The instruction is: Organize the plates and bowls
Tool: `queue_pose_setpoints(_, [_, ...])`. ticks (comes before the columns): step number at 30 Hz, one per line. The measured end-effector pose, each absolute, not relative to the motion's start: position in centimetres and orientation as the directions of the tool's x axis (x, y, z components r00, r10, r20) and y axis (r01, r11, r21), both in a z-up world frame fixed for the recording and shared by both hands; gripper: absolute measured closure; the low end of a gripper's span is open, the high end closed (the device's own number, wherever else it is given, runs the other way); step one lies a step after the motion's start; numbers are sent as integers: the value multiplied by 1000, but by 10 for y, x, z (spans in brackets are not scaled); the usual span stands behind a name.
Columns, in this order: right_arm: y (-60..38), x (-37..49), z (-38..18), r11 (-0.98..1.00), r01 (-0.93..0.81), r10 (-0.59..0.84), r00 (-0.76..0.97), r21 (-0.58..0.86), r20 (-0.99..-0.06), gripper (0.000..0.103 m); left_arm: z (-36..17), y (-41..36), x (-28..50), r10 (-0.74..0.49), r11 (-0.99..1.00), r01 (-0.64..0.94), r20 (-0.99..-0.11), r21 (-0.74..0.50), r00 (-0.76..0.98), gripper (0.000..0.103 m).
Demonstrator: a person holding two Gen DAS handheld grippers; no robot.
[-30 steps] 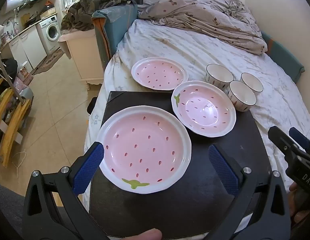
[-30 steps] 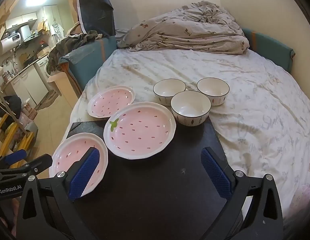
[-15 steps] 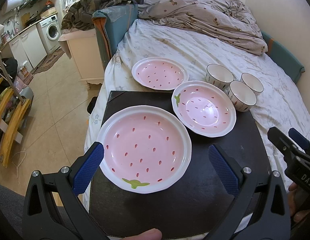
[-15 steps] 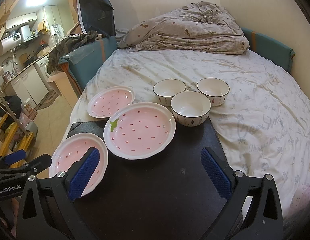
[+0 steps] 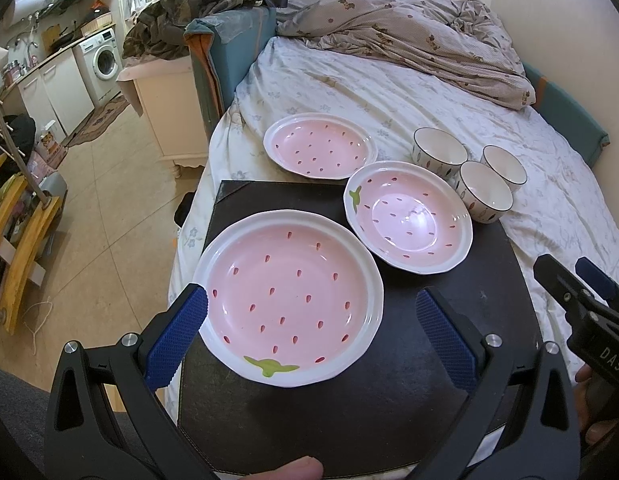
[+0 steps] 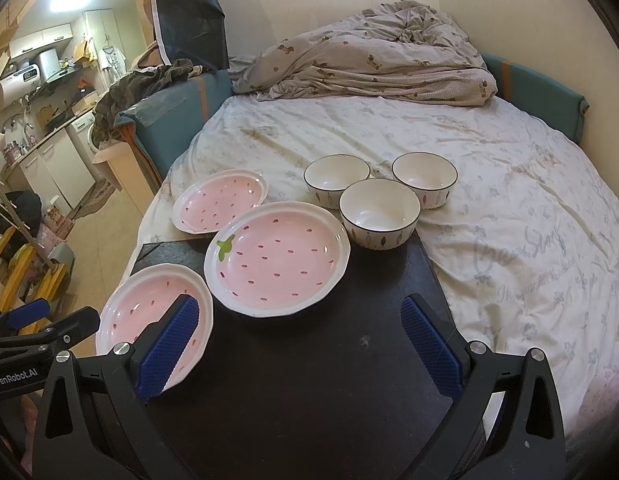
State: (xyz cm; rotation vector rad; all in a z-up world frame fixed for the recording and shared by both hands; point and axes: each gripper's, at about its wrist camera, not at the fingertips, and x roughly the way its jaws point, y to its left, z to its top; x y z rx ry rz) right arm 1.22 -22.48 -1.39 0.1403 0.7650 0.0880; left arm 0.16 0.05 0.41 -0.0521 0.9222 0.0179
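Note:
Three pink strawberry plates: the nearest plate [image 5: 289, 292] [image 6: 153, 316] and the middle plate [image 5: 407, 216] [image 6: 277, 258] lie on a black board [image 5: 349, 400] [image 6: 309, 380]; the far plate [image 5: 319, 145] [image 6: 219, 200] lies on the bed sheet. Three white bowls [image 5: 485, 190] [image 6: 379, 212] stand clustered at the board's far right corner. My left gripper [image 5: 311, 334] is open and empty, its fingers either side of the nearest plate's near rim. My right gripper [image 6: 297, 346] is open and empty over the bare board; it also shows in the left wrist view [image 5: 581, 296].
The board rests on a bed [image 6: 489, 160] with a crumpled duvet [image 6: 369, 68] at the far end. The bed's left edge drops to a tiled floor [image 5: 109, 220]. A teal headboard with clothes [image 5: 213, 20] and a kitchen area stand at left.

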Motion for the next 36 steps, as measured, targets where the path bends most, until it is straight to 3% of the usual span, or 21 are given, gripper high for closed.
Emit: queue_pose_setpoints(36, [-223,11,-17,987,-18,124,715,160,-688,0,1,4,0,-6,998,-41,-798,-39,602,0])
